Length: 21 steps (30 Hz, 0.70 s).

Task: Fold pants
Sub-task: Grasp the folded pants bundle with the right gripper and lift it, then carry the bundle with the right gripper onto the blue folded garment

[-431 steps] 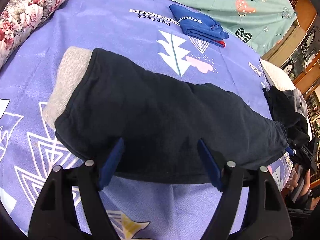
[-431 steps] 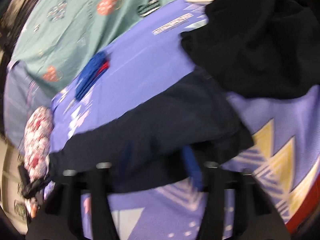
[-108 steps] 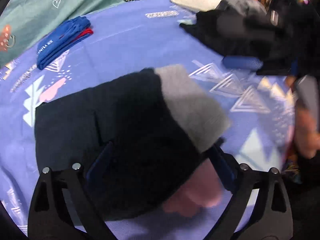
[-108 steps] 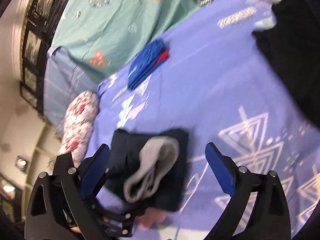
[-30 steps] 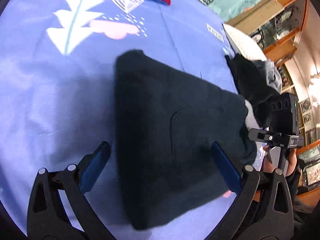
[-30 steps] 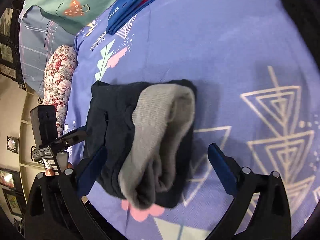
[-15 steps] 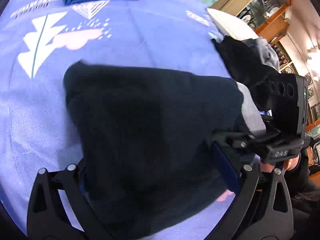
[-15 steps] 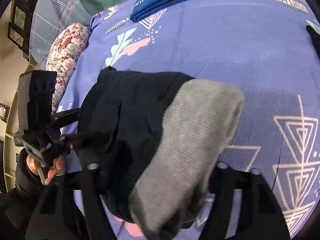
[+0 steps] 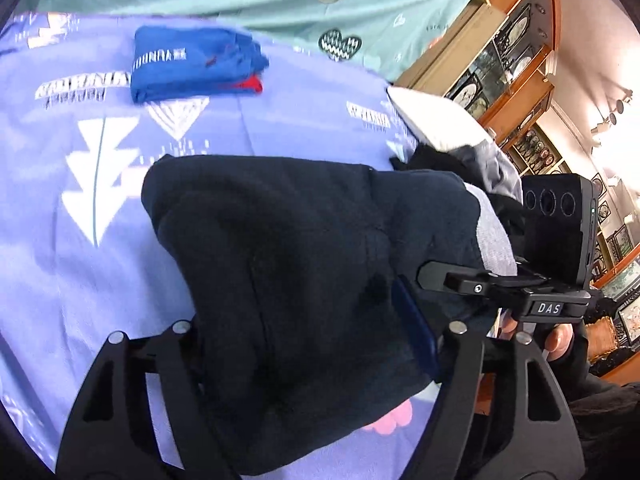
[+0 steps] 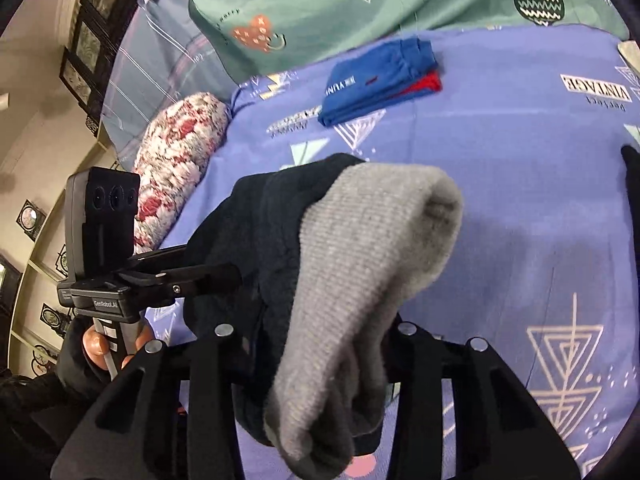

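Note:
The folded dark navy pants (image 9: pixel 288 264) with a grey ribbed waistband (image 10: pixel 372 248) are held up off the purple bedspread (image 9: pixel 48 280) between both grippers. My left gripper (image 9: pixel 304 320) is shut on the dark end of the bundle. My right gripper (image 10: pixel 316 340) is shut on the waistband end, where the grey band hangs down in front of the fingers. Each gripper shows in the other's view: the right one (image 9: pixel 500 284) at the right, the left one (image 10: pixel 160 276) at the left.
A folded blue and red garment (image 9: pixel 192 64) lies farther back on the bed, also in the right wrist view (image 10: pixel 380 80). A floral pillow (image 10: pixel 180 152) lies at the left. Dark clothes (image 9: pixel 460 164) and a white pillow (image 9: pixel 436 124) lie at the right. A teal sheet (image 9: pixel 280 0) lies behind.
Both grippers have closed on the folded pants from opposite ends and lifted the bundle off the bedspread. It now sits higher and closer to both cameras.

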Each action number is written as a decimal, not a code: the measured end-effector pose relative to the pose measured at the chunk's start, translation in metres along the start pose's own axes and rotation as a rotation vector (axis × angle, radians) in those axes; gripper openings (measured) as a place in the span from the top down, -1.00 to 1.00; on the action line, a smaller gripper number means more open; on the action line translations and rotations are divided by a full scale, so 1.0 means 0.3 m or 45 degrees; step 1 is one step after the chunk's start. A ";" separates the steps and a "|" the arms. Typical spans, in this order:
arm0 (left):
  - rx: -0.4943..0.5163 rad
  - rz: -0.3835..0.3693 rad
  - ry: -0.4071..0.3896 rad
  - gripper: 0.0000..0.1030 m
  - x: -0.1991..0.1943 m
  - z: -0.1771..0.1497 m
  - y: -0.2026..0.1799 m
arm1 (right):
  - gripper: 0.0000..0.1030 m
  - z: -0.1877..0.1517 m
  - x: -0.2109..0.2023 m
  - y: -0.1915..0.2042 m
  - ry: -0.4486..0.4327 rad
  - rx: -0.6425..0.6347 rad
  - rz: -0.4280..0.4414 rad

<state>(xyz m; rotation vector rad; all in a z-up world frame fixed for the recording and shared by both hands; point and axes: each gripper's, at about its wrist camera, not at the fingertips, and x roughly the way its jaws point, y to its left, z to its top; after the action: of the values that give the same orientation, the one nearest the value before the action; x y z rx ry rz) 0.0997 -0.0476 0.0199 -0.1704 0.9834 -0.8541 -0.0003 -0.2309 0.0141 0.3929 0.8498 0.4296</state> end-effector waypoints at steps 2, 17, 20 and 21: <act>0.011 0.009 -0.028 -0.44 -0.014 0.062 0.002 | 0.22 0.063 -0.006 0.015 -0.023 -0.023 -0.004; -0.072 0.158 -0.291 -0.95 0.108 0.867 0.370 | -0.13 0.937 0.308 -0.084 -0.250 -0.134 -0.197; -0.184 0.312 -0.208 -0.90 0.267 0.909 0.551 | -0.48 0.980 0.501 -0.249 -0.209 -0.078 -0.537; -0.243 0.392 -0.183 -0.78 0.299 0.899 0.621 | -0.41 0.974 0.530 -0.293 -0.189 -0.039 -0.602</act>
<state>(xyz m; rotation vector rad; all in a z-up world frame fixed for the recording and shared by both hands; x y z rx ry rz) 0.4395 -0.0493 0.0233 -0.2335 0.9264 -0.4601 0.3399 -0.2708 0.0457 0.1822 0.7607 -0.0248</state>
